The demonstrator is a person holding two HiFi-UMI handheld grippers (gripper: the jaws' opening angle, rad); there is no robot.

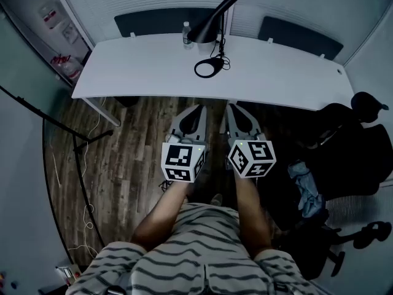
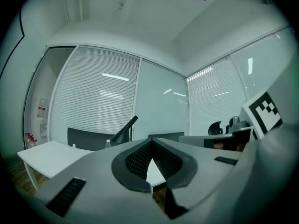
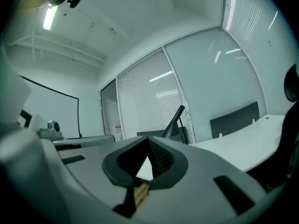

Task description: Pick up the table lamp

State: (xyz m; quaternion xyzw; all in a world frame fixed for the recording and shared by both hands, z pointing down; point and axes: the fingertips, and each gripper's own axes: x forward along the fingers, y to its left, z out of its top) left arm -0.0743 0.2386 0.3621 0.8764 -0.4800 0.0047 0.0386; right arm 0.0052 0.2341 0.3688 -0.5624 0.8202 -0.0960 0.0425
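White desk (image 1: 288, 82) spanned the far wall under the blinds, long near edge facing you. Table lamp (image 1: 213, 22) stood upright near the back edge, roughly mid-length, black cone shade tilted down to the left, dark ring (image 1: 208, 68) at its foot on the desktop. Small bottle (image 1: 186, 34) stood just beside the shade on its left. Desktop was bare to both sides of the lamp and in front of the ring.

Two dark panels (image 1: 161, 21) stood behind the back edge. Wood floor (image 1: 132, 146) ran from the near edge back to you. Black stand (image 1: 78, 145) with loose cable took the left side; black office chair (image 1: 347, 143) with cloth on it took the right.

Your left gripper (image 1: 198, 110) and right gripper (image 1: 231, 110) were held level, side by side, tips aimed at the desk and short of its near edge, well apart from the lamp. Both had their fingers pressed together, nothing between them.
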